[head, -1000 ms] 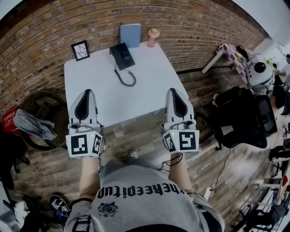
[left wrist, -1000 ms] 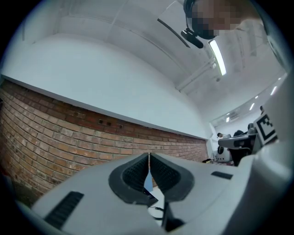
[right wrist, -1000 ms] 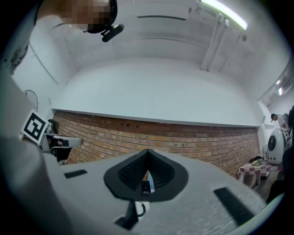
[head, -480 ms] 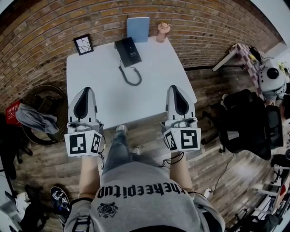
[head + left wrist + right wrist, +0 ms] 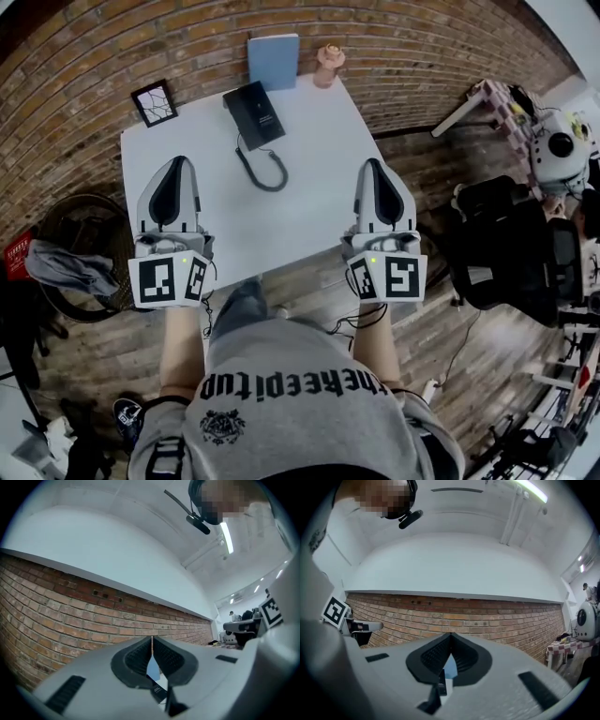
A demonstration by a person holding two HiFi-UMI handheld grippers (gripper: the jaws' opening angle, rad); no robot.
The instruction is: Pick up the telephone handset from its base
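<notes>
While both grippers hang over the near part of the table (image 5: 309, 202), neither has hold of anything. The left gripper (image 5: 176, 161) has its fingers pressed together, tips meeting w/ no gap & nothing btwn them; its own view shows the dark ribbed pads closed into one seam. The right gripper (image 5: 376, 165) is the same: fingers fully closed, empty. Both point away from the person toward the brick wall (image 5: 84, 56), the left one over the table's left side, the right one over its right edge, well apart from each other.

The telephone handset (image 5: 241, 114) is black & lies on its base (image 5: 266, 122) at the far side of the white table, approx. mid-width. It sits well ahead of both grippers, btwn their lines & nearer the left one. The coiled cord (image 5: 264, 173) loops from the phone toward the person across the tabletop.

Behind the phone a blue book (image 5: 274, 61) stands against the wall. Just right of it is a small pinkish object (image 5: 328, 64). At the far-left corner stands a black-framed picture (image 5: 155, 101).

In each gripper view a bit of the blue book & black phone shows through the slit below the closed fingers. Right of the table, a black office chair (image 5: 502, 253) stands on the wood floor (image 5: 309, 291).
</notes>
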